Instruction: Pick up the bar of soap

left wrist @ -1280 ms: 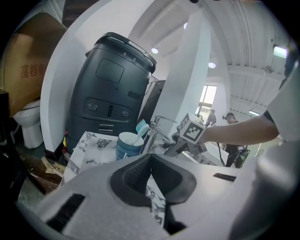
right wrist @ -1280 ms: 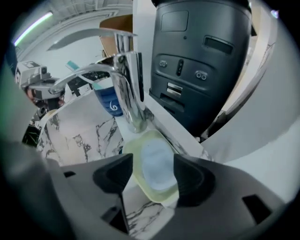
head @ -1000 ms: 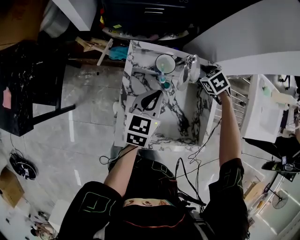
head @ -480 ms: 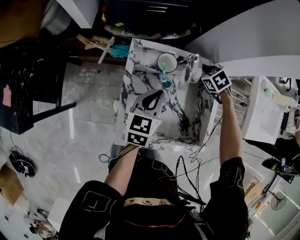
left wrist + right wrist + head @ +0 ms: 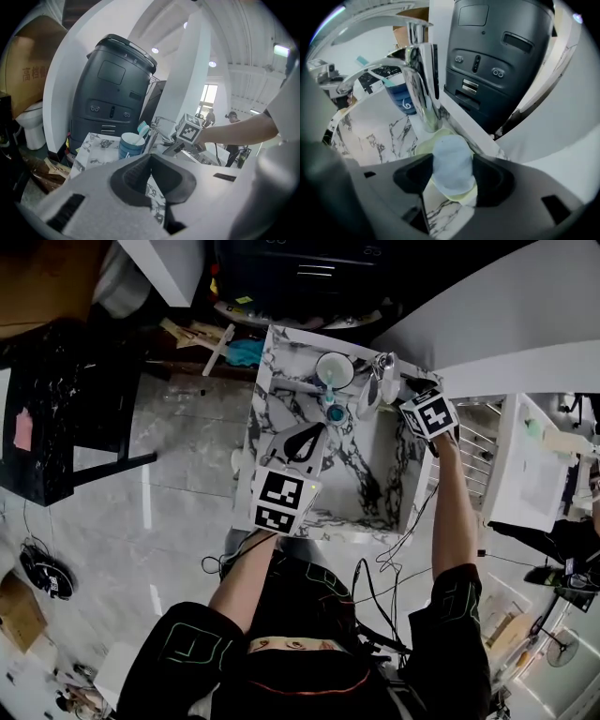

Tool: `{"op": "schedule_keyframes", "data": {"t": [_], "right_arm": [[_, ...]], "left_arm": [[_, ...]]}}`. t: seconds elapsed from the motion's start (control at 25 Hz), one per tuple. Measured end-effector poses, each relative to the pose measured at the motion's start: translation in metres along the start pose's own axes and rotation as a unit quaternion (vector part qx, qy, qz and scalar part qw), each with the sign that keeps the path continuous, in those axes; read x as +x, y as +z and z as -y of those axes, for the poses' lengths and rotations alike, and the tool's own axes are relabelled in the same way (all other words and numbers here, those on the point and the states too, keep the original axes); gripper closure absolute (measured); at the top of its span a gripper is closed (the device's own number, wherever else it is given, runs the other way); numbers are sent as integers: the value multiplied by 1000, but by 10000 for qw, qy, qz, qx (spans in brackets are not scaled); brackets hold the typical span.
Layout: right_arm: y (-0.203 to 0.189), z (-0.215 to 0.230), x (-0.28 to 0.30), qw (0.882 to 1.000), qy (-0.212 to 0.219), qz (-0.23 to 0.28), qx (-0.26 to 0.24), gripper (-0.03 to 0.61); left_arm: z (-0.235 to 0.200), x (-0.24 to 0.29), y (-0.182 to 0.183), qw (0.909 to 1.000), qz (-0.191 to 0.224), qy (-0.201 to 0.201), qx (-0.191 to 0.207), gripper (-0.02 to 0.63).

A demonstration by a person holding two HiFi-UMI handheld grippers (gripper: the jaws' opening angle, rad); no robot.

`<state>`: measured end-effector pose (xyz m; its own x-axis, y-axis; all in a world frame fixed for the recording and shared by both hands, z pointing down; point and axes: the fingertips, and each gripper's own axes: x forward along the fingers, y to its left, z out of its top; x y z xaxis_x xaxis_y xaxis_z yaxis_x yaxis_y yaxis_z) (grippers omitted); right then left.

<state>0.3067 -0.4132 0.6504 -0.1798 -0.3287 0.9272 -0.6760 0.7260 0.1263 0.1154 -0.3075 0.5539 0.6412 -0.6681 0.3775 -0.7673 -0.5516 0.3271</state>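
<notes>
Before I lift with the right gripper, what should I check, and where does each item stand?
1. The pale blue bar of soap is between the right gripper jaws: ok.
2. Both jaws touching the soap: ok.
3. Soap clear of its pale yellow dish: cannot tell.
4. The chrome faucet just ahead, not touching the jaws: ok.
5. The left gripper shut, empty, away from the soap: ok.

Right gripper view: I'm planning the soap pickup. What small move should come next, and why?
Probably a slow, straight lift. The right gripper appears pressed against both sides of the bar of soap, which looks seated on its pale dish. The faucet stands close ahead, so upward seems the clear way.
</notes>
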Motion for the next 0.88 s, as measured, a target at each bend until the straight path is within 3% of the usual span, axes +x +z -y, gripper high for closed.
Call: {"op": "schedule_keyframes", "data": {"t": [0.16, 0.32, 0.48, 0.68, 0.88], "right_arm": [[1, 6, -18, 9988, -251, 374, 199, 310], [9, 6, -43, 9891, -473, 1119, 837, 310], [13, 1, -69, 9722, -649, 1781, 1377, 311], [14, -6, -105, 9534, -805, 2350, 1712, 311], [20, -11, -152, 9169, -867, 3166, 2273, 313]], "left_arm": [[8, -2, 5, 10000, 41, -62, 66, 607], [16, -6, 10, 9998, 83, -102, 171, 606], [25, -11, 17, 9994, 142, -144, 288, 607], [37, -21, 29, 9987, 259, -150, 413, 607], [48, -31, 47, 9973, 471, -133, 543, 606]]}}
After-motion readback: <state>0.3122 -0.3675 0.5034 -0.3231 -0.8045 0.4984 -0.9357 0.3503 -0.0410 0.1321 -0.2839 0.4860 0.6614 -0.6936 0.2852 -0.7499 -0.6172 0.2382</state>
